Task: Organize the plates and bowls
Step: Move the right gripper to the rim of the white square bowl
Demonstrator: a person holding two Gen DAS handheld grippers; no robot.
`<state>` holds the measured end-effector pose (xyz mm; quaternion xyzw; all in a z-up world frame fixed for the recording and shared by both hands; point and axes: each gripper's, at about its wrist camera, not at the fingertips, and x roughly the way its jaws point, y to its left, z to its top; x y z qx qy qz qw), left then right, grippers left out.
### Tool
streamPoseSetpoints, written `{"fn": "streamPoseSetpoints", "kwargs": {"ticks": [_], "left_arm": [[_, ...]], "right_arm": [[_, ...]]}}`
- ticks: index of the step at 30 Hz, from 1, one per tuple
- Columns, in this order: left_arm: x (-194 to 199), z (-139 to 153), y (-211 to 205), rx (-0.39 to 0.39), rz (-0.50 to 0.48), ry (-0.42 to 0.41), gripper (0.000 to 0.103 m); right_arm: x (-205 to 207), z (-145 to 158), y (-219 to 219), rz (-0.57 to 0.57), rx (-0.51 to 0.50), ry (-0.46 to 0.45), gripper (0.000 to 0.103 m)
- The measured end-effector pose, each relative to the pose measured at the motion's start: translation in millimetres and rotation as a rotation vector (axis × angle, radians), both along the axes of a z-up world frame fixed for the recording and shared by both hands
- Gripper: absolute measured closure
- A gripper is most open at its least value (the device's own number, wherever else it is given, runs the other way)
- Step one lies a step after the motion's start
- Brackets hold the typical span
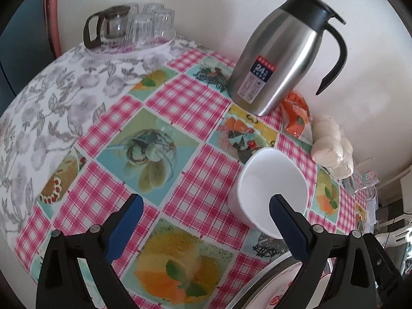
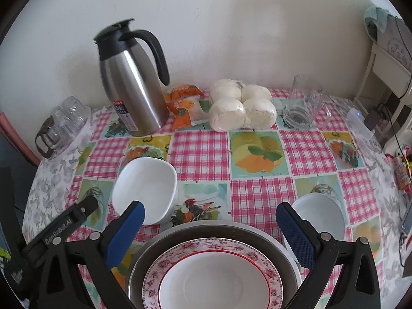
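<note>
A square white bowl (image 1: 273, 190) sits on the checked tablecloth; it also shows in the right wrist view (image 2: 146, 190). My left gripper (image 1: 206, 219) is open above the cloth, its right finger in front of this bowl's near rim. A flowered plate (image 2: 213, 275) lies inside a metal plate (image 2: 288, 252) at the near edge. A round white bowl (image 2: 319, 216) sits to their right. My right gripper (image 2: 209, 221) is open and empty above the stacked plates, between the two bowls.
A steel thermos jug (image 1: 278, 59) stands near the wall, seen also in the right wrist view (image 2: 131, 87). Beside it are an orange packet (image 2: 184, 105), bagged white buns (image 2: 242, 108) and glass jars (image 2: 301, 103). Upturned glasses and a glass pot (image 1: 134, 25) stand far left.
</note>
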<state>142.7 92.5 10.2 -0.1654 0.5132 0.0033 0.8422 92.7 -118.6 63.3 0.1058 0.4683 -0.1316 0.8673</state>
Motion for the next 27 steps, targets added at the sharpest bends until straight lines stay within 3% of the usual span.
{"fn": "streamPoseSetpoints", "kwargs": {"ticks": [14, 16, 23, 27], "left_arm": [[22.6, -28.5, -1.0, -0.049, 0.012, 0.096, 0.012], [25.4, -32.9, 0.2, -0.063, 0.014, 0.11, 0.029], [34.0, -45.5, -2.6, -0.115, -0.004, 0.137, 0.035], [39.7, -49.4, -7.7, -0.133, -0.031, 0.142, 0.046]], "right_arm": [[34.1, -25.4, 23.0, 0.035, -0.092, 0.106, 0.001], [38.9, -31.3, 27.6, 0.042, -0.108, 0.122, 0.002], [57.2, -51.4, 37.1, 0.05, -0.142, 0.173, 0.01], [66.9, -63.8, 41.3, 0.064, -0.147, 0.203, 0.02]]}}
